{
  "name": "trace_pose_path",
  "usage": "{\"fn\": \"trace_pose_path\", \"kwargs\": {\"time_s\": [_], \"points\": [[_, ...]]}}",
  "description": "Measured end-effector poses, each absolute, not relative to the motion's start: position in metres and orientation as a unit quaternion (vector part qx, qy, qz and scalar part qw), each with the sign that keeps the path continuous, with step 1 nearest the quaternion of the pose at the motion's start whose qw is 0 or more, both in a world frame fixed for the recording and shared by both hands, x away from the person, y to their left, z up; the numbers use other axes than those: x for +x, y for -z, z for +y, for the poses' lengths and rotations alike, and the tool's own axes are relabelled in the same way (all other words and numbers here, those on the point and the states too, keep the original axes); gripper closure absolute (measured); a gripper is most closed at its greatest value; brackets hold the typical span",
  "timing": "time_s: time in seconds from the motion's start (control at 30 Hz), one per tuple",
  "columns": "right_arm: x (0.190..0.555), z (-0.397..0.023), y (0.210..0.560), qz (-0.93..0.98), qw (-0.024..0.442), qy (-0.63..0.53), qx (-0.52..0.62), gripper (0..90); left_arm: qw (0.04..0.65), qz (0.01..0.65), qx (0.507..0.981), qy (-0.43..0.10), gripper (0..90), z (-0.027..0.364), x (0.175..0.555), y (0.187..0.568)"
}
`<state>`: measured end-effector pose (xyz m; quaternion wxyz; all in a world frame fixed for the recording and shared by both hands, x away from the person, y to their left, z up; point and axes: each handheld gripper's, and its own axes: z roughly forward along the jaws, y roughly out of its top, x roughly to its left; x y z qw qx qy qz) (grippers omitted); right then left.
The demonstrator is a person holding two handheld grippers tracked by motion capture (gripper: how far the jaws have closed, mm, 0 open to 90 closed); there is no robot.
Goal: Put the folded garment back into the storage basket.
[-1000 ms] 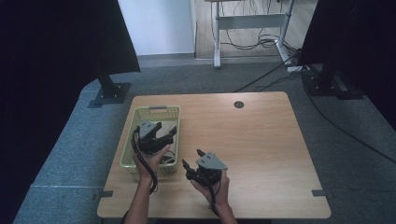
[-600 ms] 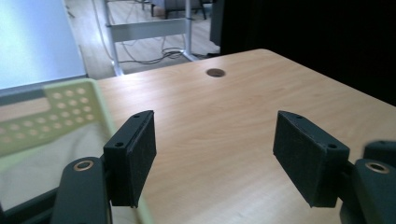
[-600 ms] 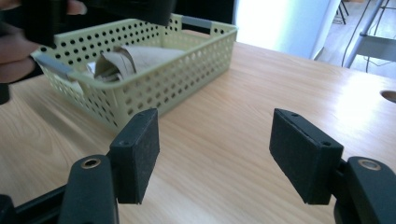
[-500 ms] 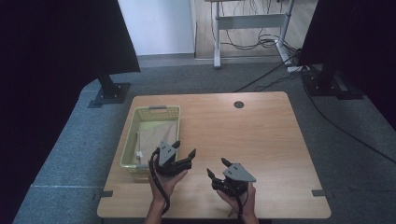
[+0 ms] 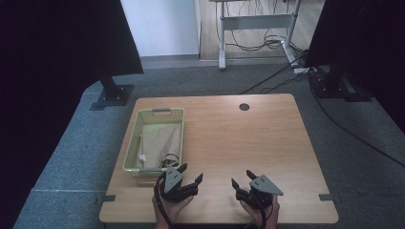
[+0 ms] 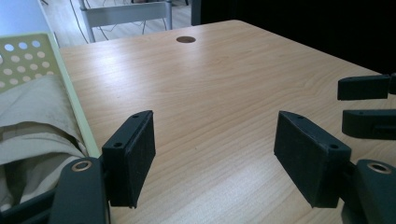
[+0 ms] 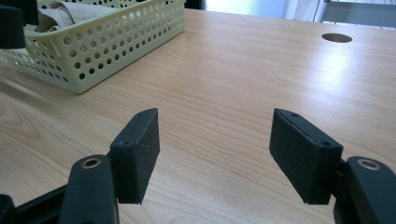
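Observation:
A pale green perforated basket (image 5: 131,146) sits at the table's left and holds a folded beige cloth (image 5: 161,144). My left gripper (image 5: 190,173) rests near the front edge, just right of the basket's front corner, open with nothing between its jaws. My right gripper (image 5: 242,179) sits further right at the front edge, also open and empty. In the left gripper view, my gripper (image 6: 215,140) faces bare wood, with the basket wall (image 6: 74,98) and cloth (image 6: 32,116) at the left. In the right gripper view, my gripper (image 7: 215,140) looks over bare wood toward the basket (image 7: 107,42).
The wooden table (image 5: 267,143) has a round cable hole (image 5: 244,107) near its far edge. Dark screens on stands flank the table on the grey carpet. A desk frame with cables stands behind. The other gripper's jaws show at the right edge of the left gripper view.
Both grippers have pulled back from the basket toward the table's front edge and moved to the right. The left one left the basket and came out empty.

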<state>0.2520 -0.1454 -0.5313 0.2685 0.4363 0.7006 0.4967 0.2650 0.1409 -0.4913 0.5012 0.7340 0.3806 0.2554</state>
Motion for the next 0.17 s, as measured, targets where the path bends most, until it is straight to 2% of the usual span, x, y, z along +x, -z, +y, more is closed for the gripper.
{"fn": "trace_pose_path", "kwargs": {"time_s": [0.17], "points": [[0.252, -0.1475, 0.5309, 0.701, 0.273, -0.494, 0.437, 33.6, 0.501, 0.384, 0.734, -0.252, 28.2, 0.1433, 0.2645, 0.4916]]}}
